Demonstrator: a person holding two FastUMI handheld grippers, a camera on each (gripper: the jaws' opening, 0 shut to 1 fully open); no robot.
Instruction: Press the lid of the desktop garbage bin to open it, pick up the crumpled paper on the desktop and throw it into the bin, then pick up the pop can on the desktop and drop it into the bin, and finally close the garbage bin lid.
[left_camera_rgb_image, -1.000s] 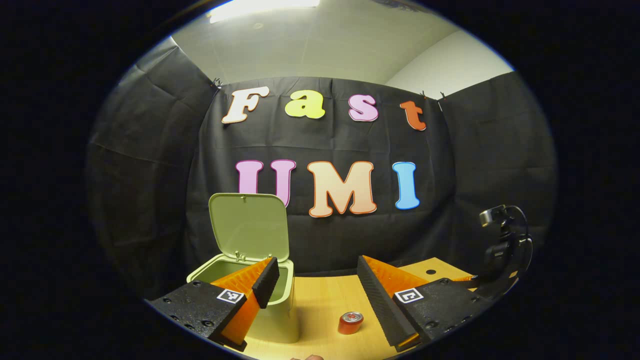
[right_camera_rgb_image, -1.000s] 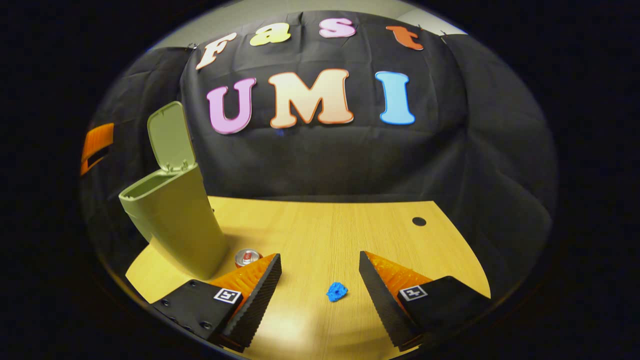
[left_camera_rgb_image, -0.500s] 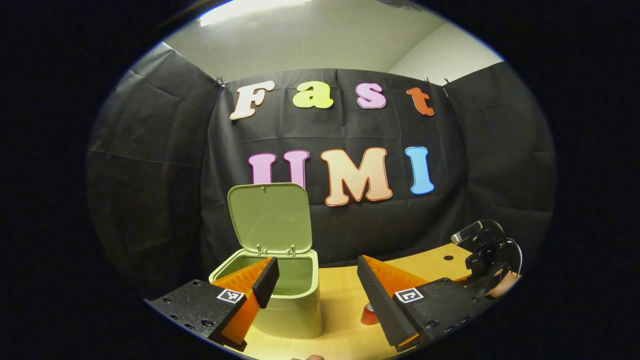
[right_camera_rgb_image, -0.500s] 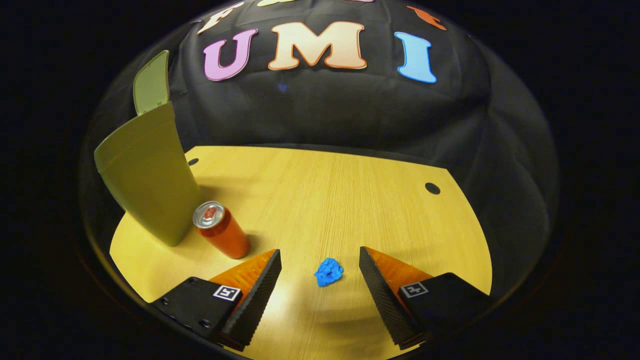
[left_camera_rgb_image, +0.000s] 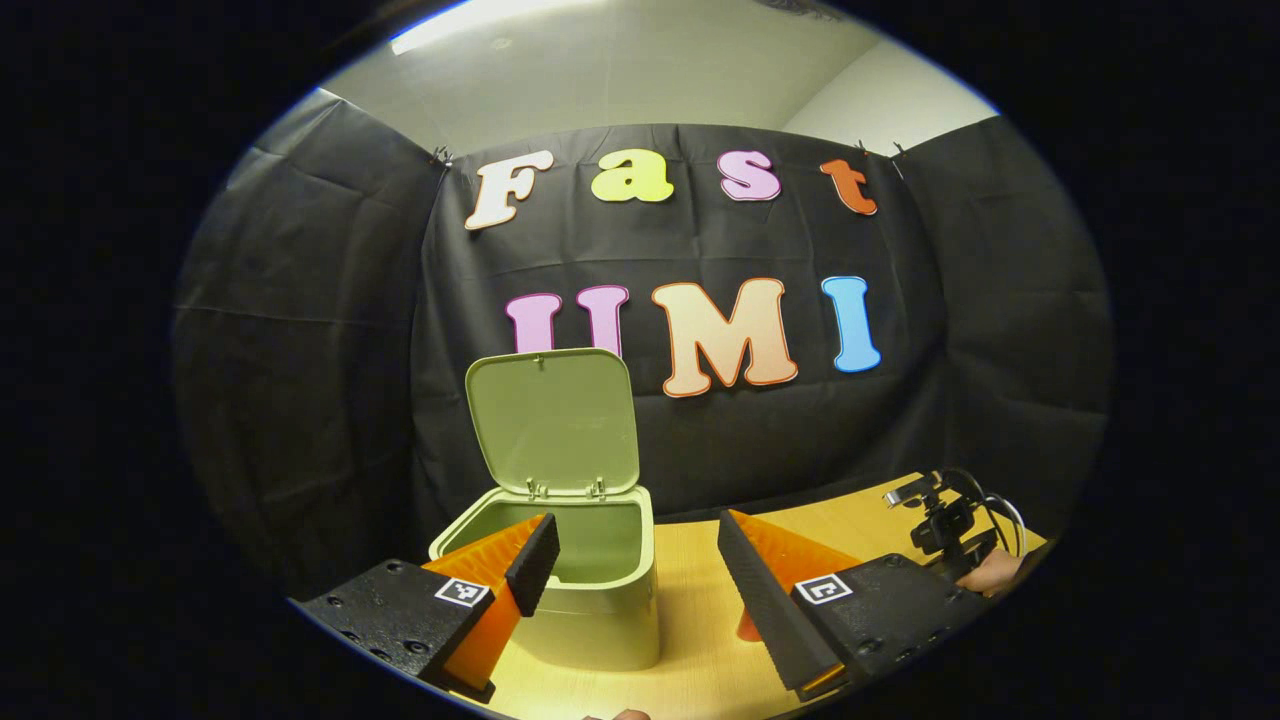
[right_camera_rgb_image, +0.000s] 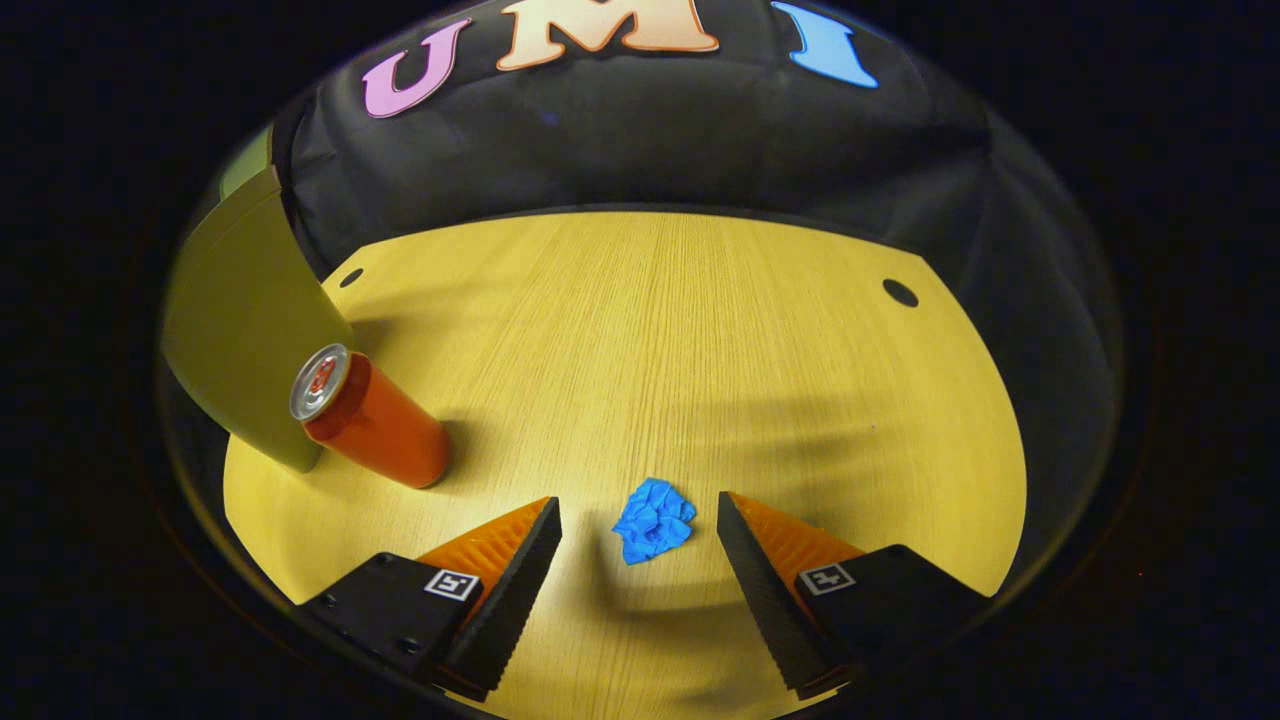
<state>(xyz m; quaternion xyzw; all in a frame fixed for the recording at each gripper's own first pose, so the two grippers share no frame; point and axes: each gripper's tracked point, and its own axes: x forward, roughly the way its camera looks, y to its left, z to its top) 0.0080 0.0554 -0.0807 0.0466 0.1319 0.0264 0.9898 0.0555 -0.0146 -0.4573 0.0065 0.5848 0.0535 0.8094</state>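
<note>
The pale green bin (left_camera_rgb_image: 600, 610) stands on the wooden desk with its lid (left_camera_rgb_image: 555, 420) tipped up and back. My left gripper (left_camera_rgb_image: 635, 530) hovers open in front of the bin's mouth, holding nothing. In the right gripper view the blue crumpled paper (right_camera_rgb_image: 653, 520) lies on the desk just ahead of my right gripper (right_camera_rgb_image: 637, 512), which is open above it, the paper between the fingertips' line. The red pop can (right_camera_rgb_image: 370, 420) stands upright at the left, right beside the bin's wall (right_camera_rgb_image: 240, 330). The other gripper (left_camera_rgb_image: 950, 525), with a hand, shows at the far right of the left gripper view.
The wooden desk (right_camera_rgb_image: 680, 350) has two dark round holes near its back corners (right_camera_rgb_image: 900, 293) (right_camera_rgb_image: 351, 277). Black cloth walls close the booth behind and at both sides. A sliver of red (left_camera_rgb_image: 745, 625) peeks behind my left gripper's right finger.
My right gripper has tilted down and come closer to the blue paper, which now sits larger between the fingertips. The left gripper drifted slightly, so the bin sits more centred.
</note>
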